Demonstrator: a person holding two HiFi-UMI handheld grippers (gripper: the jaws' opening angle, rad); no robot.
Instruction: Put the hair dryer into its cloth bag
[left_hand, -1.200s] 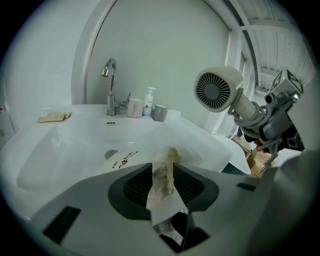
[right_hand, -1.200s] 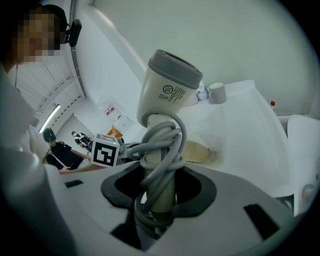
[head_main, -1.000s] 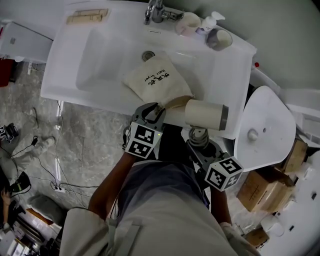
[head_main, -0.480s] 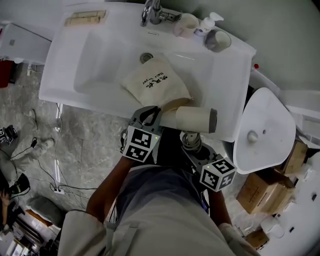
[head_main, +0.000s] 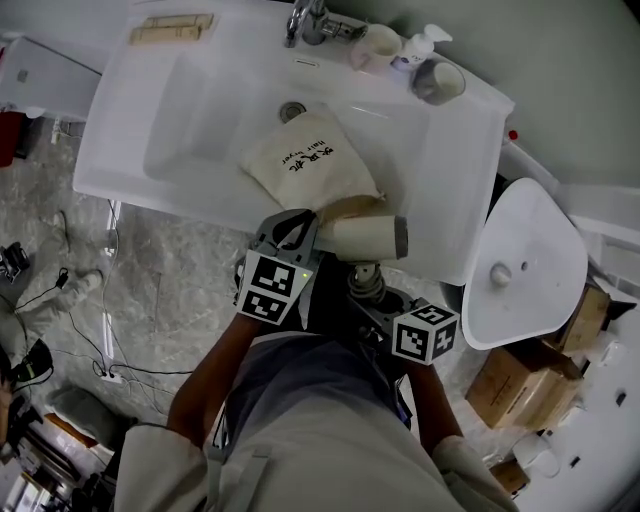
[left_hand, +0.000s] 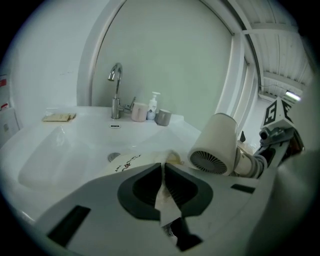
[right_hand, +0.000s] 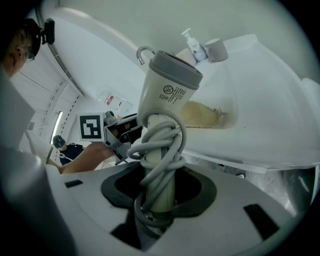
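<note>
The cream cloth bag (head_main: 312, 165) with black print lies on the sink's front slope, its mouth toward me. My left gripper (head_main: 297, 225) has just been closing and is now shut on the bag's near edge; a fold of cloth (left_hand: 162, 195) is pinched between its dark pads. The cream hair dryer (head_main: 365, 238) has a grey end and hangs just right of the bag's mouth. My right gripper (head_main: 365, 285) is shut on its handle (right_hand: 160, 170), which has the grey cord wound round it. In the left gripper view the dryer's grille (left_hand: 212, 161) faces me.
The white sink (head_main: 200, 120) has a drain (head_main: 292, 110) and a faucet (head_main: 305, 20) at the back. A soap bottle (head_main: 418, 45) and two cups (head_main: 375, 45) stand beside the faucet. A white toilet lid (head_main: 520, 260) is at the right, with cardboard boxes (head_main: 520, 375) below it.
The left jaws have closed on the bag's edge. The right gripper has carried the hair dryer down and to the left, closer to the bag's mouth.
</note>
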